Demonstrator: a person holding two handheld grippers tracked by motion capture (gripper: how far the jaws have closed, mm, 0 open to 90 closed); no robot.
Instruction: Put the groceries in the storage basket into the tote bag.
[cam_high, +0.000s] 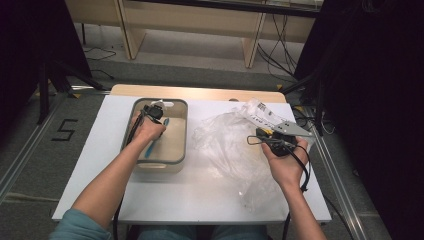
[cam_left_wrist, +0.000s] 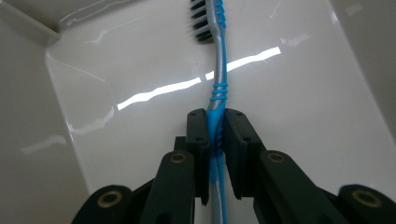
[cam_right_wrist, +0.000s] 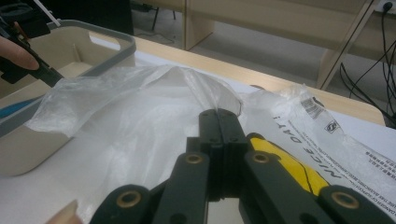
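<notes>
Forearms are seen entering the high view from the bottom edge, each hand carrying a gripper over a white table (cam_high: 200, 200). On the left, the left gripper (cam_high: 159, 120) is held inside a beige bin (cam_high: 177, 159) with a grey rim, and a blue toothbrush (cam_high: 152, 145) is clamped in it, the handle slanting down toward the person. On the right, the right gripper (cam_high: 260, 134) is held over a crumpled clear plastic bag (cam_high: 225, 145) that lies just beside the bin. From the left gripper view, the two black jaws are seen pressed against the toothbrush (cam_left_wrist: 218, 93) from both sides at its ribbed blue grip, so the tool is clamped on the handle; the dark bristled head is pointed away, over the glossy floor of the bin (cam_left_wrist: 116, 140). From the right gripper view, the jaws of the right gripper (cam_right_wrist: 219, 116) are seen closed flat together with their tips at a fold of the plastic bag (cam_right_wrist: 140, 121); whether film is pinched between them cannot be told. Printed lettering and a barcode are carried on the bag's right part, and the bin (cam_right_wrist: 107, 44) is seen at the left, with the bag draped against its wall.
</notes>
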